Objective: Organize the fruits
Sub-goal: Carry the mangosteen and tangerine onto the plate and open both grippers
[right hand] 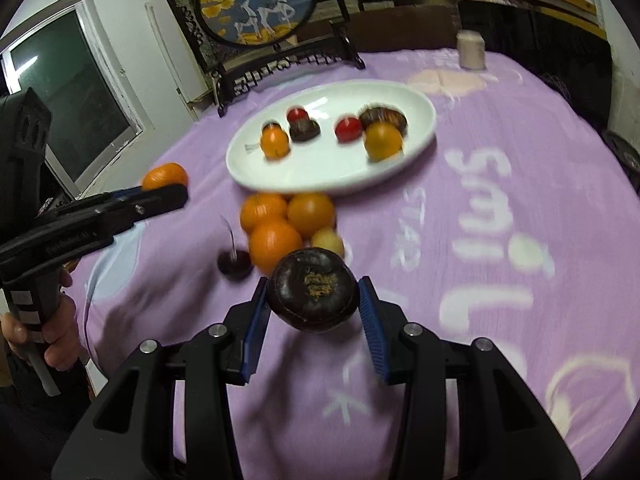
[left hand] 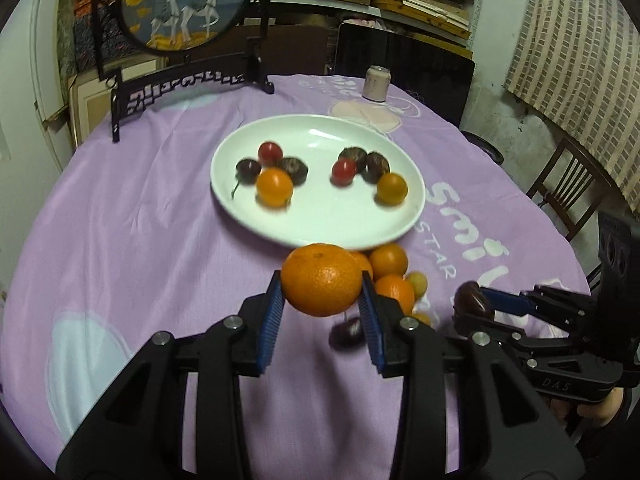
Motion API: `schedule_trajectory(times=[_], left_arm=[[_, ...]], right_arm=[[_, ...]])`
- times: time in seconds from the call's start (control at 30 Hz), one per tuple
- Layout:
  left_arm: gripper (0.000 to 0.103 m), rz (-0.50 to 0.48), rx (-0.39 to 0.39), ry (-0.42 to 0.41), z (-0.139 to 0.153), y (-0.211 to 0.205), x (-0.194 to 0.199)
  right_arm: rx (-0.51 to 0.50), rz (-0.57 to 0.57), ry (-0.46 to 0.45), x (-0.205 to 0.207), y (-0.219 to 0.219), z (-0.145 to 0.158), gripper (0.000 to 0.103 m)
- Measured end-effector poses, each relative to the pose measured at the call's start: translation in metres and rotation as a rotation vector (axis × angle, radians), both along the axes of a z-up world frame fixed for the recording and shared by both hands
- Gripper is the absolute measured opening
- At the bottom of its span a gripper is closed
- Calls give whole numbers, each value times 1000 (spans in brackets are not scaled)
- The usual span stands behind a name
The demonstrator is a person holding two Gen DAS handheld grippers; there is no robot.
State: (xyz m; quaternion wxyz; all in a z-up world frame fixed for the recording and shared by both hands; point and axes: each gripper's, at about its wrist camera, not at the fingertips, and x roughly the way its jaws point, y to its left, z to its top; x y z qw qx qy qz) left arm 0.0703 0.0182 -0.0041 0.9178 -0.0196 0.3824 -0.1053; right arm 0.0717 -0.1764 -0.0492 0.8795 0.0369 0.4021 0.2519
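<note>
Left wrist view, left gripper [left hand: 322, 294] clamping round, dimpled orange [left hand: 322, 279], glossy skin

The right gripper [right hand: 313, 300] clamps a dark round fruit [right hand: 313, 296] above the purple tablecloth [right hand: 460, 240].

Light: dim, warm, indoor
Glare: streaks on white plate [left hand: 320, 216]
Blur: motion smear, stronger in right wrist view
Edges: fisheye bending, black corners
</note>
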Motion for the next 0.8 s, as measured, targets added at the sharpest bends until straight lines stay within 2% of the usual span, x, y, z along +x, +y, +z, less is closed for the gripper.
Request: schedule_trajectory(times=[0.1, 0.23, 0.33, 0.4, 0.5, 0.63, 0.73, 0.77, 0.8], left_arm=[[37, 1, 1, -4, 18, -5, 38], [38, 56, 14, 21, 33, -10, 115], [38, 98, 10, 51, 30, -10, 162], [38, 122, -19, 71, 21, -6, 187], [38, 115, -50, 91, 6, 0, 197], [39, 104, -43, 103, -1, 0, 207], [41, 108, -38, 113, -6, -1, 210], [42, 110, -37, 116, -7, -1, 209], [44, 111, -40, 117, -8, -1, 209]], right_arm=[[-12, 10, -53, 28, 10, 23, 44], [-52, -5, -110, 95, 31, 53, 44], [-91, -44, -120, 147, 39, 57, 44], [-107, -61, -95, 172, 41, 47, 44], [-75, -42, -51, 184, 37, 32, 44], [-81, -29, -33, 194, 43, 24, 44], [-99, -31, -54, 194, 50, 22, 45], [-108, -34, -64, 194, 50, 23, 47], [-106, -38, -71, 193, 49, 25, 57]])
